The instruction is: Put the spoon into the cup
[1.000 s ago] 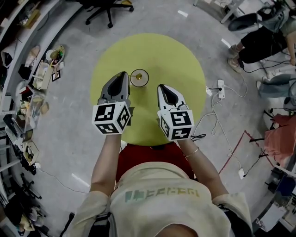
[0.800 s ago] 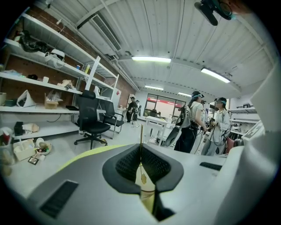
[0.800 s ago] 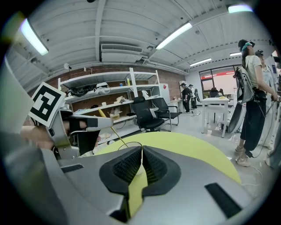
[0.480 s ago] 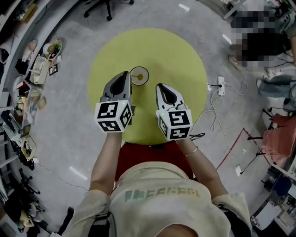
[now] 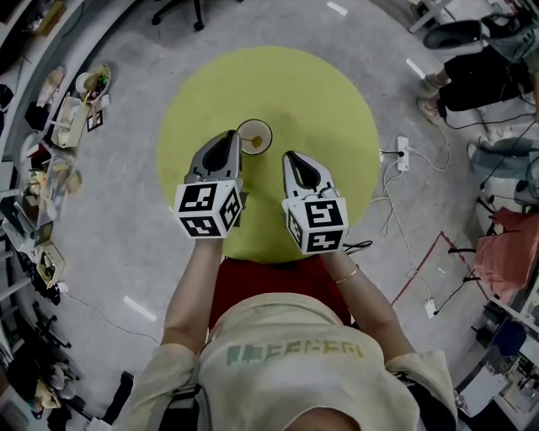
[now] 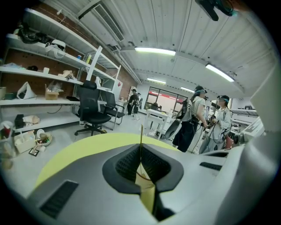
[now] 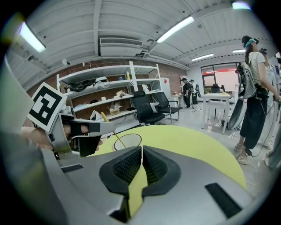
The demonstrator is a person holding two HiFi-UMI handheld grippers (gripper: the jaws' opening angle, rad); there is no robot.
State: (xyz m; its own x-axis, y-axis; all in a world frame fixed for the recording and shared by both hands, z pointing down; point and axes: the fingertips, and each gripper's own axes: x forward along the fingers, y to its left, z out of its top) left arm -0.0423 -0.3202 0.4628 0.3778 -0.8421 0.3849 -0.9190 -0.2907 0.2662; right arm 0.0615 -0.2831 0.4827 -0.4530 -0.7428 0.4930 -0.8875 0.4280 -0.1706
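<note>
— What is around the yellow round counter (image 5: 320,93)?

— Grey floor, a power strip (image 5: 402,156) with cables off its right edge, a black office chair (image 5: 192,10) beyond its far edge, and cluttered shelves (image 5: 50,126) at the left.

— Where is the spoon (image 7: 118,136)?

— Its bowl sits inside the clear cup (image 5: 254,135) near the counter's middle. The thin yellow handle leans out towards the left gripper (image 5: 226,137), whose jaws are clenched on it.

— And the right gripper (image 5: 291,158)?

— It is just beside the cup, on the near side. Its jaws are pressed together with nothing between them.
</note>
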